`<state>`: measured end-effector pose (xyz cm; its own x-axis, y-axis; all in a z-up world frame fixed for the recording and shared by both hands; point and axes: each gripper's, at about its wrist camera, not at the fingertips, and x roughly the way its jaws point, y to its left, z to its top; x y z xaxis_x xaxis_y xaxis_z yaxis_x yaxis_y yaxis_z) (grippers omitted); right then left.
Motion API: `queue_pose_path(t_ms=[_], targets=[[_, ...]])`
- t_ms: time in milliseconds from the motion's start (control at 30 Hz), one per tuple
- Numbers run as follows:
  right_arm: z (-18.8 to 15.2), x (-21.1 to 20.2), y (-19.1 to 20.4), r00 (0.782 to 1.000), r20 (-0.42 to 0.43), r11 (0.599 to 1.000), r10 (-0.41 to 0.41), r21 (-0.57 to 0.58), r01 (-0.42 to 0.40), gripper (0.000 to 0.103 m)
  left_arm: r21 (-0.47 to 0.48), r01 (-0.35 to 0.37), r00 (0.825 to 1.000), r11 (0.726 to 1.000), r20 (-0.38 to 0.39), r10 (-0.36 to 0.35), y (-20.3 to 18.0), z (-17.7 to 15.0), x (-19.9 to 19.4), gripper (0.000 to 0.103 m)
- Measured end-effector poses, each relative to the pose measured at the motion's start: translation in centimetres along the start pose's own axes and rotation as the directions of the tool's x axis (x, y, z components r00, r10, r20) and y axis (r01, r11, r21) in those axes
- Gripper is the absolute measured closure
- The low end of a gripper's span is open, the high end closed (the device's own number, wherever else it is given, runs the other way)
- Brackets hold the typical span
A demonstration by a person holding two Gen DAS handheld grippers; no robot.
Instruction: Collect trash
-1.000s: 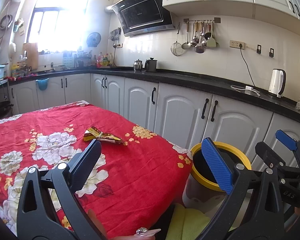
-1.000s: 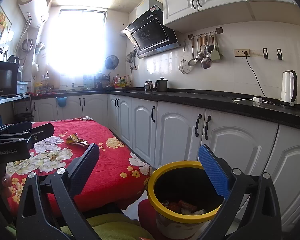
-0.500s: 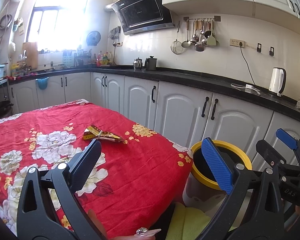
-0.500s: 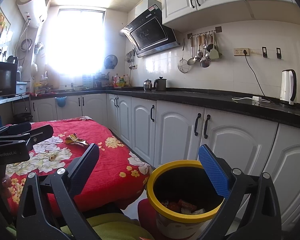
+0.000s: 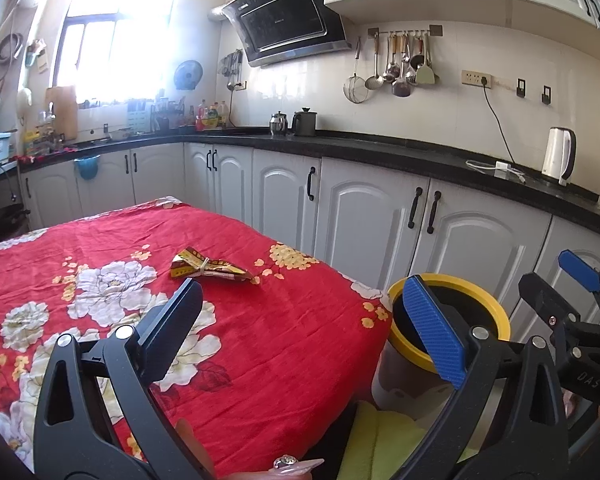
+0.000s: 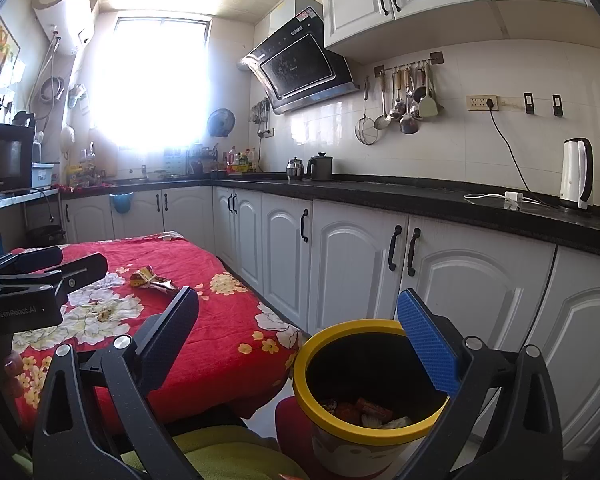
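Note:
A crumpled yellow and red wrapper (image 5: pixel 208 268) (image 6: pixel 152 279) lies on the table under a red flowered cloth (image 5: pixel 100 248) (image 6: pixel 204 320). A yellow-rimmed bin (image 5: pixel 496 312) (image 6: pixel 332 336) stands on the floor past the table's right corner, with scraps of trash (image 6: pixel 364 410) at its bottom. My left gripper (image 5: pixel 304 328) is open and empty over the near part of the table, short of the wrapper. My right gripper (image 6: pixel 300 332) is open and empty, hanging above the bin's mouth. The right gripper (image 5: pixel 572 288) also shows at the right edge of the left wrist view.
White cabinets (image 6: pixel 360 264) under a dark counter (image 6: pixel 380 196) run along the right side, close behind the bin. A kettle (image 6: pixel 576 176), pots and hanging utensils sit at the wall. A yellow-green cushion (image 5: pixel 384 440) lies below the table edge.
Both grippers have stayed open and almost still. The views have drifted only slightly; the wrapper and bin have not moved.

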<state>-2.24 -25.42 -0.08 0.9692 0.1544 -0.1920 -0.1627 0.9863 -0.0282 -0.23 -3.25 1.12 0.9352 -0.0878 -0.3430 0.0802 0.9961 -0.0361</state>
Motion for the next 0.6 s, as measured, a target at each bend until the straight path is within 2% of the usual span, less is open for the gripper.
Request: queue_pose_path(t_ms=[233,300,333,433,467,500,533,600], targets=[[-0.6,0.8,0.2,0.999,-0.039,1.000,0.010,-0.011,-0.010,0.006,-0.032,0.016,0.999,0.999,-0.042,-0.018,1.3,0.1,0.1,0.011],[-0.2,1.7,1.4,0.997,-0.066,0.998,0.047,-0.037,-0.050,0.006,-0.079,-0.001,0.997,0.997,-0.078,-0.005,3.7,0.2,-0.1,0.011],[0.1,2.2,2.5,0.994,-0.075,0.995,0.074,-0.055,-0.078,0.006,-0.098,-0.019,0.995,0.995,-0.095,0.010,5.1,0.2,-0.3,0.011],[1.7,4.0,6.0,0.977,-0.106,0.980,0.186,-0.049,-0.192,0.006,-0.168,-0.200,0.973,0.965,-0.148,0.176,12.5,-0.3,-1.8,0.011],[2.4,5.2,8.6,0.960,-0.133,0.966,0.245,-0.055,-0.254,0.006,-0.191,-0.315,0.943,0.930,-0.170,0.285,16.4,-0.8,-2.9,0.011],[2.9,6.0,10.9,0.940,-0.157,0.948,0.301,-0.060,-0.314,0.006,-0.216,-0.419,0.903,0.882,-0.204,0.379,20.0,-1.3,-3.9,0.011],[3.3,7.0,13.8,0.910,-0.186,0.920,0.371,-0.060,-0.387,0.006,-0.237,-0.490,0.867,0.839,-0.236,0.439,22.8,-1.7,-4.7,0.011],[3.6,8.7,21.1,0.820,-0.264,0.838,0.509,-0.065,-0.541,0.006,-0.269,-0.682,0.728,0.680,-0.338,0.596,30.5,-3.7,-7.5,0.011]])
